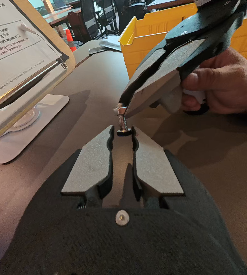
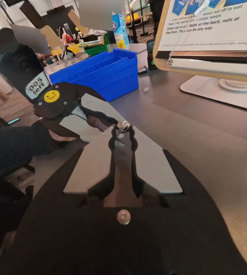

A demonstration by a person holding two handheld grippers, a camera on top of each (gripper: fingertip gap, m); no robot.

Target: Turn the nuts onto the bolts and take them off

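Note:
A silver bolt [image 1: 122,122] stands upright, head down, just above the dark table [image 1: 209,171]. My left gripper [image 1: 122,131] is shut on the bolt's head. A silver hex nut [image 1: 119,110] sits near the top of the thread. My right gripper [image 1: 123,108] comes in from the upper right and is shut on the nut. In the right wrist view my right gripper [image 2: 122,129] pinches the nut [image 2: 122,124] at its tips, with the end of the bolt showing through the nut. The left gripper reaches in from the left there; its body carries a yellow smiley sticker [image 2: 51,96].
A yellow bin [image 1: 149,38] stands behind the right gripper. A blue bin [image 2: 99,74] stands at the far side in the right wrist view. An instruction sheet on a wooden stand [image 1: 15,52] with a white base [image 1: 23,134] is at the left. A hand [image 1: 224,84] holds the right gripper. Only a small space, under 4 cm, lies between the two pairs of fingers.

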